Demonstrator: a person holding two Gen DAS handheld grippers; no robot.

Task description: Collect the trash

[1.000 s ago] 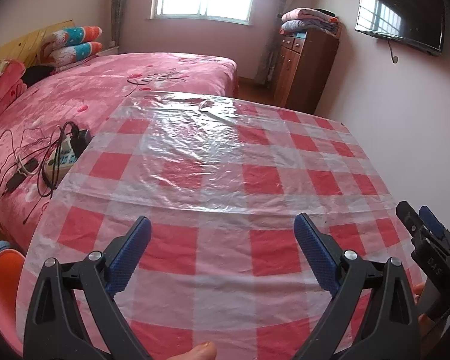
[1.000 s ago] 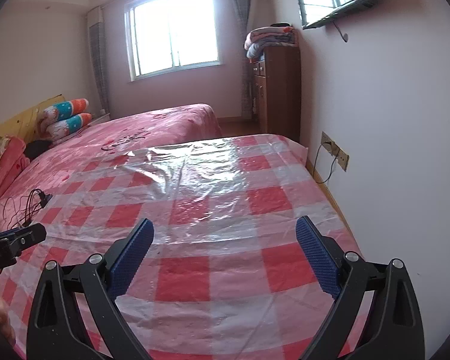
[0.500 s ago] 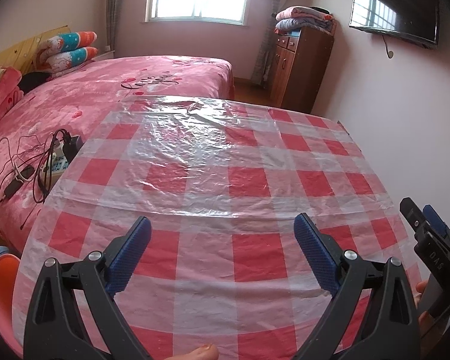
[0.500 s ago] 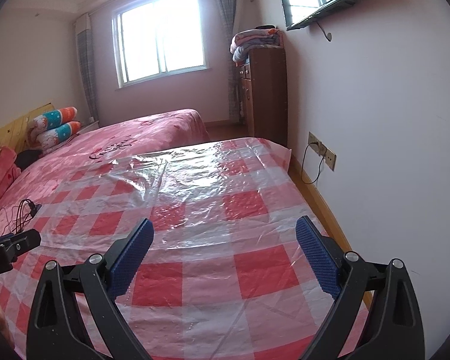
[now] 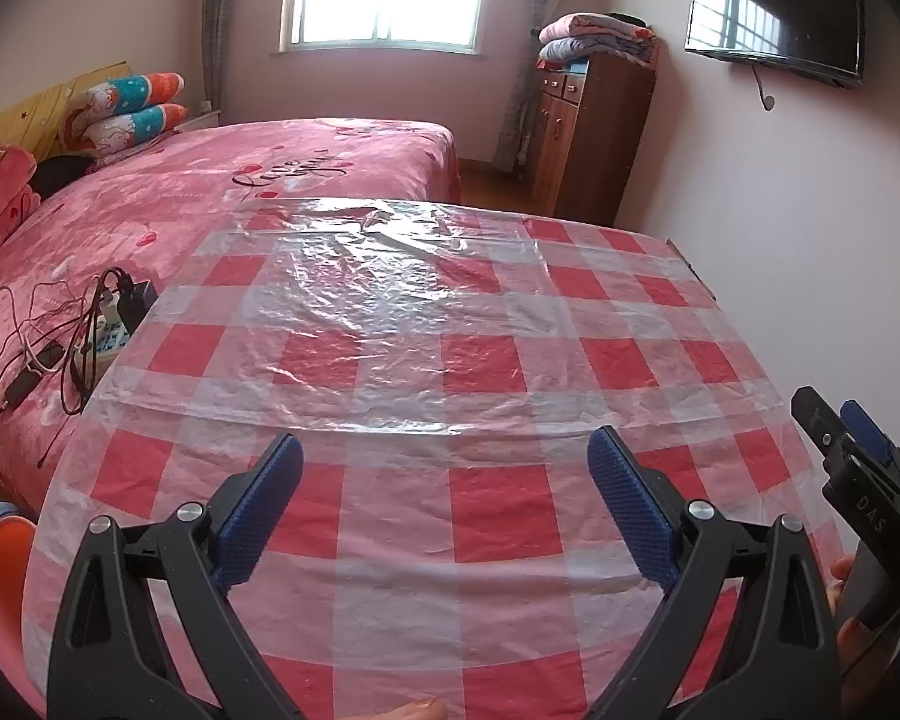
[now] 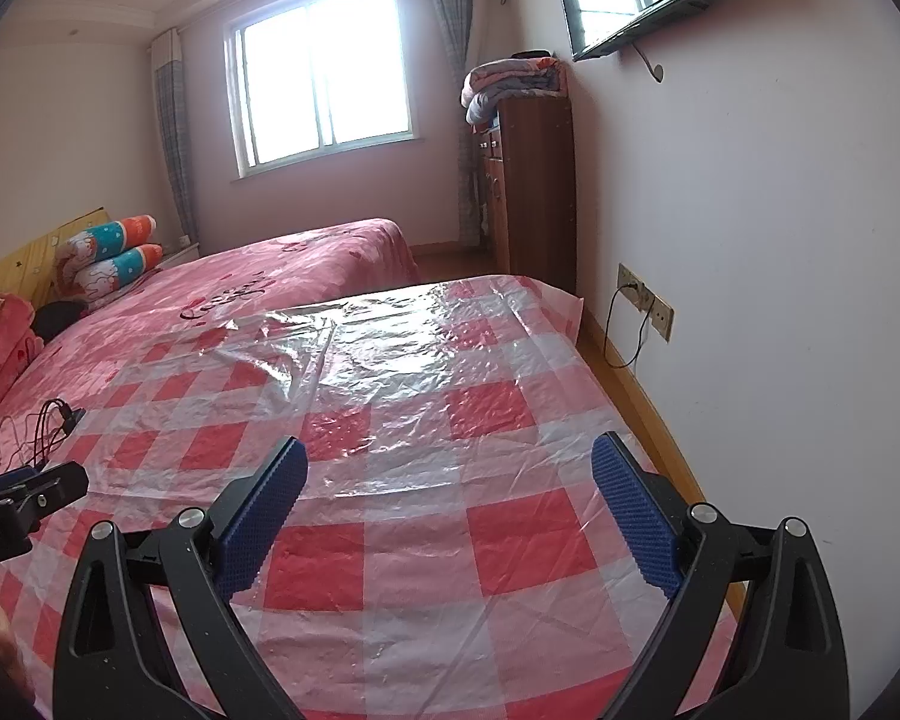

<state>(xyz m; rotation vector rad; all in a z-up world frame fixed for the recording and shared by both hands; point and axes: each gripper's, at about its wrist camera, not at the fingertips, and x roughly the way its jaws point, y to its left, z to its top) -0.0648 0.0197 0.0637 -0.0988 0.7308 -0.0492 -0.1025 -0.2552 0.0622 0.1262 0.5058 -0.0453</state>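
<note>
My left gripper (image 5: 444, 456) hangs with its blue pads spread wide, nothing between them, above the red-and-white checked plastic tablecloth (image 5: 426, 360). My right gripper (image 6: 450, 462) is likewise agape over the same cloth. Any trash I cannot make out. A tangle of cables (image 5: 60, 324) lies on the pink bed (image 5: 240, 180).

Readable on the black body of the right claw (image 5: 870, 450), seen from the left wrist view: white letters "DAS". On the pink bedspread (image 5: 306, 150), dark cursive script, seemingly "love you", partly blurred. On the left claw (image 6: 24, 498), seen from the right wrist view, small white lettering cut off at the frame edge, not legible.
</note>
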